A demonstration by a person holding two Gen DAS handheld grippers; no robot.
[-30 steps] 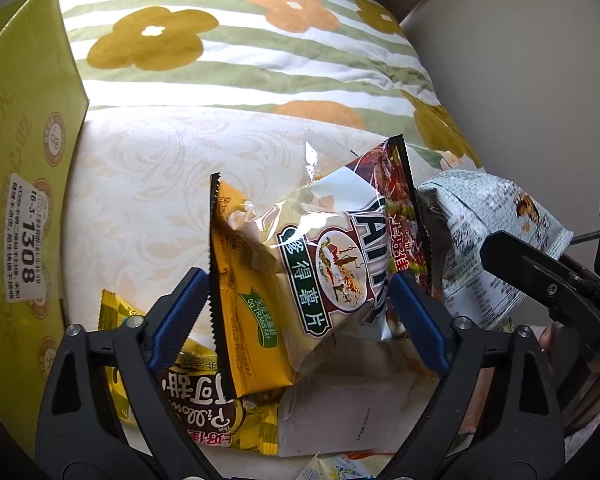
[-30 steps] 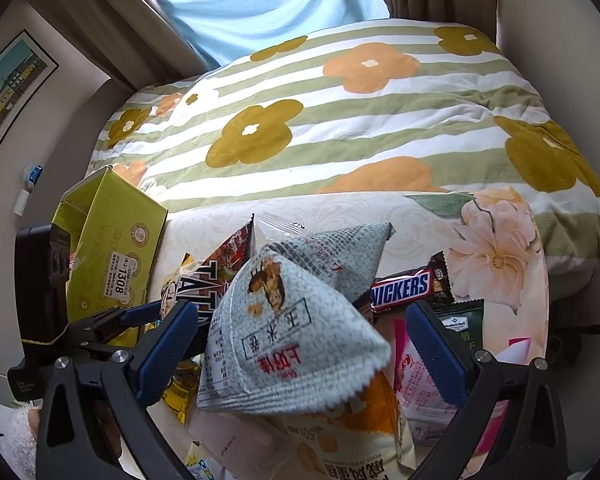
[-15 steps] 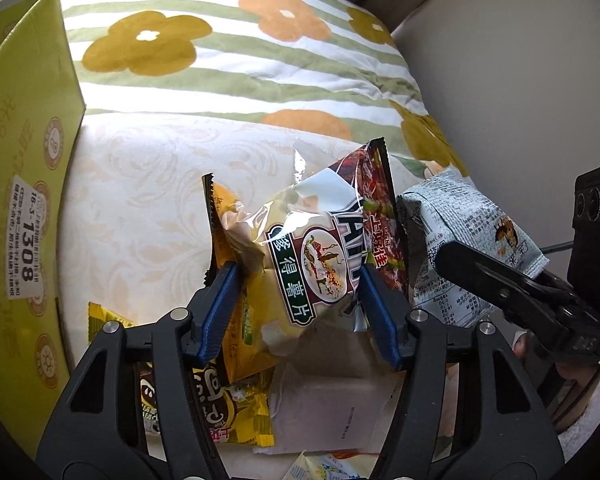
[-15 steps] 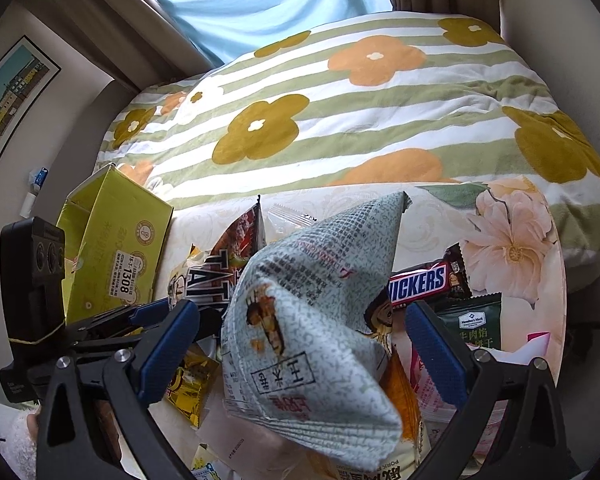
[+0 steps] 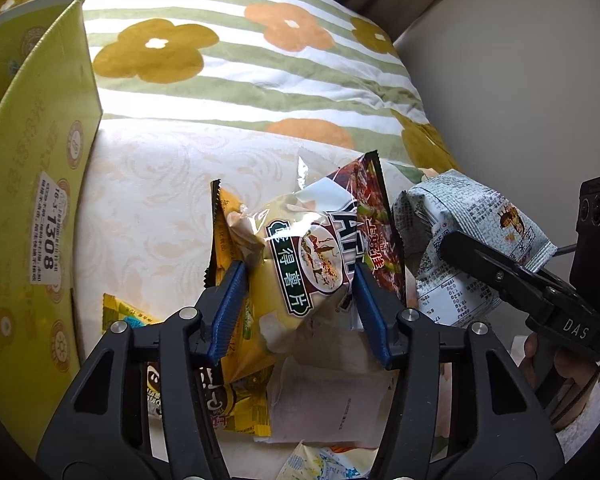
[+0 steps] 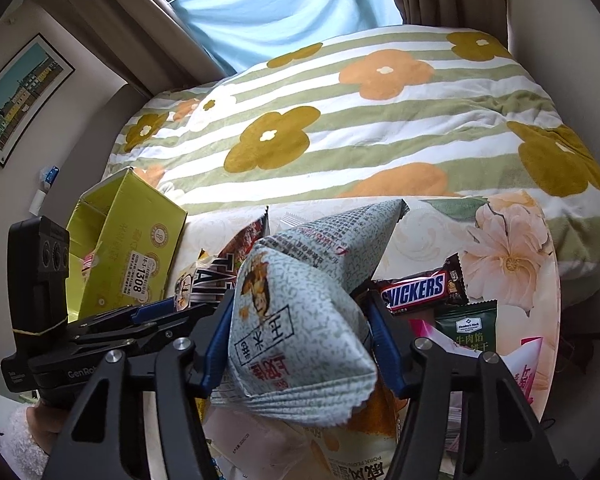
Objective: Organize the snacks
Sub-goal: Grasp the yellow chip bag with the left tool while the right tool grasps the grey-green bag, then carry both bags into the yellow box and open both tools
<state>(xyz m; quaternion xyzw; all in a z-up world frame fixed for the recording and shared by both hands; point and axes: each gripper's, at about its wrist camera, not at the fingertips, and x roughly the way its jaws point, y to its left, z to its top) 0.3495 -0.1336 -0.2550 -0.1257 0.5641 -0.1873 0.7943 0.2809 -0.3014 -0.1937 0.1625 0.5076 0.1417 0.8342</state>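
My left gripper [image 5: 300,308] is shut on a yellow and maroon potato chip bag [image 5: 312,256], its blue pads pressing both sides. My right gripper [image 6: 300,340] is shut on a grey-green speckled snack bag [image 6: 300,312]; the same bag [image 5: 468,240] and the right gripper's black finger show at the right of the left wrist view. The chip bag [image 6: 216,272] and the left gripper [image 6: 120,324] show at the left of the right wrist view. Both bags are held above a pile of snacks on a cream tablecloth [image 5: 148,200].
An open yellow-green cardboard box [image 5: 32,208], also in the right wrist view [image 6: 132,248], stands at the left. A Snickers bar [image 6: 416,288], a dark green packet [image 6: 468,328], pink packets [image 6: 528,364] and yellow packets [image 5: 228,400] lie on the table. A flowered striped quilt [image 6: 340,128] lies behind.
Both grippers have closed from wide open onto their bags. The left one squeezed the chip bag; the right one gripped the speckled bag, which tilted upward.
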